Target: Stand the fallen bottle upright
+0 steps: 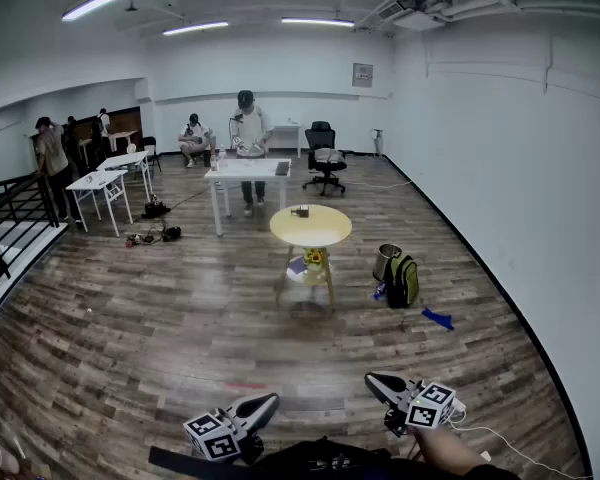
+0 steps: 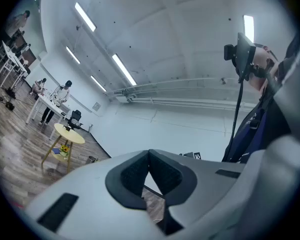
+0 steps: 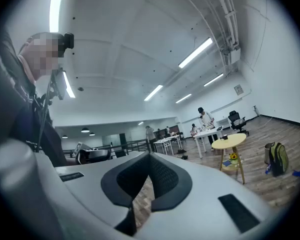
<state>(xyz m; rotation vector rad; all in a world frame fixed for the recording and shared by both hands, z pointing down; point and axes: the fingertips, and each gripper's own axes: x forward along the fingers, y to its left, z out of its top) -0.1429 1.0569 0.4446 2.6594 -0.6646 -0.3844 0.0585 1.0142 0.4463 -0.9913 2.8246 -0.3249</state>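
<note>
Round table [image 1: 322, 230] stands mid-floor, well ahead of both grippers. A small object [image 1: 300, 211] sits on its top toward the far edge, too small to identify. The lower shelf [image 1: 308, 277] under the top holds a few items.

Backpack [image 1: 401, 280] is on the floor just right of the round table, with a bin [image 1: 385, 261] just beside it on the table side.

Behind the round table is a long table [image 1: 248, 170]. A person [image 1: 248, 128] stands at its far side and an office chair [image 1: 326, 158] is to its right.

More tables [image 1: 100, 180] stand at far left, and a railing [image 1: 5, 218] runs along the left edge.

Left gripper [image 1: 265, 403] and right gripper [image 1: 378, 381] are low at the near edge, side by side and apart.

No text is legible (anywhere in view).
</note>
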